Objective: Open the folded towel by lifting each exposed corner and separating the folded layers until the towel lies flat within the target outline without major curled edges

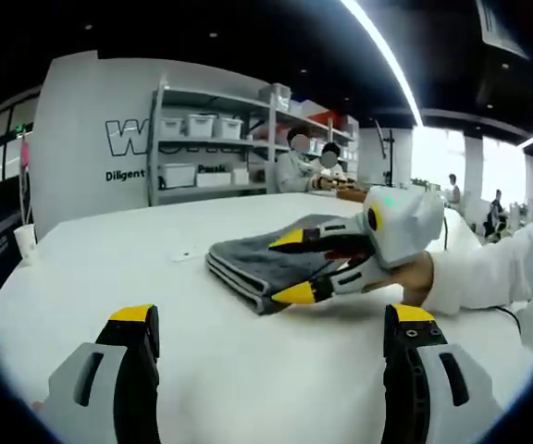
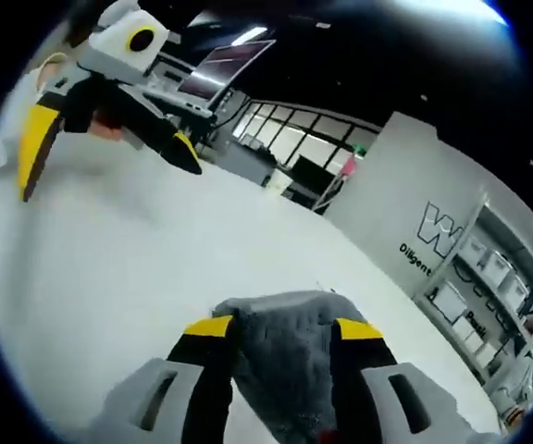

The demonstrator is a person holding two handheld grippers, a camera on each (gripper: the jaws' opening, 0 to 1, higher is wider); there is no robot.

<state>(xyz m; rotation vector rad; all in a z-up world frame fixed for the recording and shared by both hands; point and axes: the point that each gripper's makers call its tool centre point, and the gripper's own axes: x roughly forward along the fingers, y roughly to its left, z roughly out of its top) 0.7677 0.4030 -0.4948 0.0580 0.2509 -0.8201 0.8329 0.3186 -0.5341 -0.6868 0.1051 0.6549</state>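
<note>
White table (image 1: 109, 268) runs across the foreground, surface matte. Behind it a white wall panel (image 1: 81, 111) with dark lettering, partly cut off by a grey metal shelf (image 1: 216, 143) holding white bins (image 1: 200, 125). Two people (image 1: 308, 166) sit past the shelf at another table. Ceiling (image 1: 248, 37) is dark, with a long light strip (image 1: 382, 55) running diagonally. Bright windows (image 1: 452, 162) on the far right, more people near them. In the right gripper view: glass partitions (image 2: 294, 139) with dark frames, and a monitor (image 2: 225, 65) further back.
</note>
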